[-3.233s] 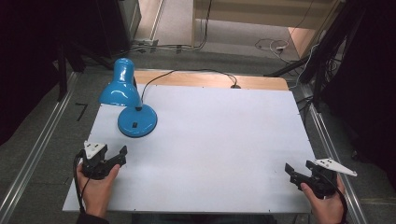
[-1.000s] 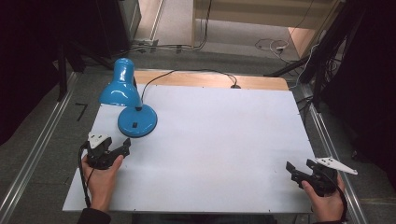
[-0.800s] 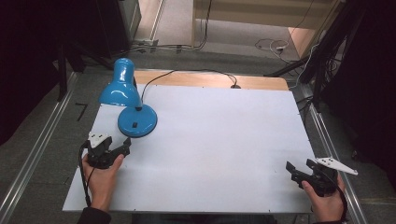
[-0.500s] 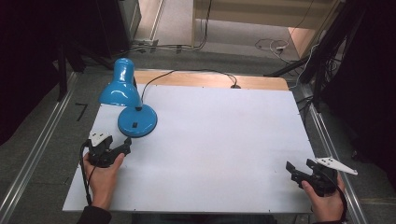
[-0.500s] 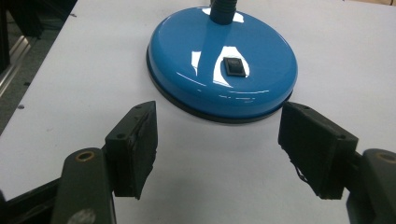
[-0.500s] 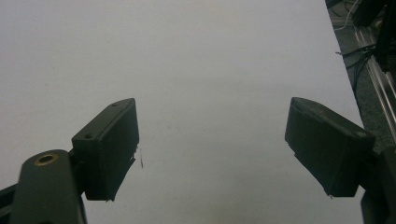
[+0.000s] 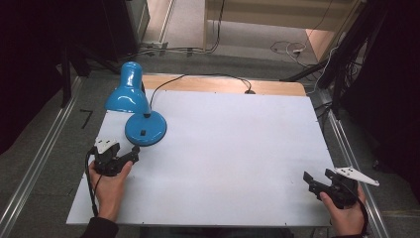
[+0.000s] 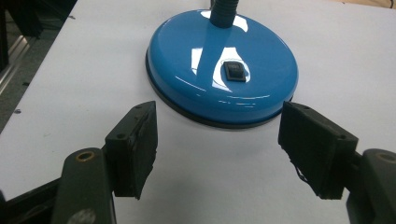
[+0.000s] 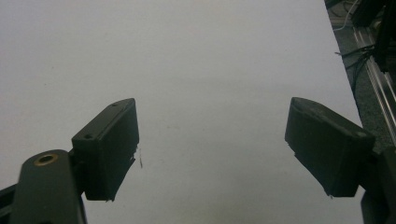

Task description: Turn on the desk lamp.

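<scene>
Table (image 7: 237, 148): white rectangular top with a strip of bare wood along its far edge; it bears all items listed below. In the right gripper view its plain white surface (image 9: 210, 70) spreads out ahead of the jaws.

Desk lamp (image 7: 136, 106): glossy blue, standing at the far left part of the table. The shade (image 7: 128, 91) is bell-shaped and tilts downward over the table's left edge. The round base (image 7: 145, 128) lies flat on the white top, nearer the person than the shade. In the left gripper view the base (image 8: 224, 70) sits just ahead of the jaws, with the foot of the blue neck (image 8: 224, 10) rising from its far side.

Power cable (image 7: 208, 78): black, running from the lamp across the wooden strip to the table's far edge.

Left gripper (image 7: 130, 154): held in the person's left hand (image 7: 106, 183) at the near left of the table, pointing toward the lamp base and just beside it. Jaws spread wide with nothing between them; they stand to either side of the base's near rim, apart from it.

Right gripper (image 7: 313, 182): held in the person's right hand (image 7: 346, 213) at the near right corner, well apart from the lamp. Jaws likewise spread wide over bare table, holding nothing.

Switch (image 8: 234, 71): small black rocker set into the top of the lamp base.
</scene>
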Tool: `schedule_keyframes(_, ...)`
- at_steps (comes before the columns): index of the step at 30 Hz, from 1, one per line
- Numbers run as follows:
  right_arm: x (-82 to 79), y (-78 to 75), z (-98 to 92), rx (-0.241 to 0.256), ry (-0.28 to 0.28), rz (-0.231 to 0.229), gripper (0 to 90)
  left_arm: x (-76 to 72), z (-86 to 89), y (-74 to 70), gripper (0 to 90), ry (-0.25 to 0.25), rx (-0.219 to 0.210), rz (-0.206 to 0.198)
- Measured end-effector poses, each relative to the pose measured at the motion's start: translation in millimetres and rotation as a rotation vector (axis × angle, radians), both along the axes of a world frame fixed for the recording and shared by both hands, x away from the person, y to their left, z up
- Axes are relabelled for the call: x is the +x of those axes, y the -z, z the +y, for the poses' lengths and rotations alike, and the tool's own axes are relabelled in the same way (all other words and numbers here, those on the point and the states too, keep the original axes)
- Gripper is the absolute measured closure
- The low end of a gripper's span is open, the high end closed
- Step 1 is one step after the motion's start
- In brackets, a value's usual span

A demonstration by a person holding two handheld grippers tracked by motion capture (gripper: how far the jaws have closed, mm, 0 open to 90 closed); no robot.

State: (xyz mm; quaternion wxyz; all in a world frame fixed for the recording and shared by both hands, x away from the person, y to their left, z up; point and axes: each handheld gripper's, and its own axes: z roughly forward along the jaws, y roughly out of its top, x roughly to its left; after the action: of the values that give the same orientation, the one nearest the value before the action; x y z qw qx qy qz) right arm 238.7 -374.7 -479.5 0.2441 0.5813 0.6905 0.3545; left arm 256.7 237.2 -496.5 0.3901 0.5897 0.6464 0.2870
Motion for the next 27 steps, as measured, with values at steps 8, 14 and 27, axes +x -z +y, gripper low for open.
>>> schedule_keyframes(8,0.0,0.1,0.0,-0.003,0.003,-0.001,16.2,2.8,-0.7,0.4,29.6,0.005,0.003,0.004)
schedule_keyframes(14,-0.1,0.1,-0.3,-0.005,0.002,-0.001,16.2,4.8,-1.0,0.5,29.6,0.007,0.001,0.004)
schedule_keyframes(27,0.1,0.3,-0.1,-0.003,0.002,0.001,16.2,10.9,-1.5,0.8,29.6,0.007,0.006,0.007)
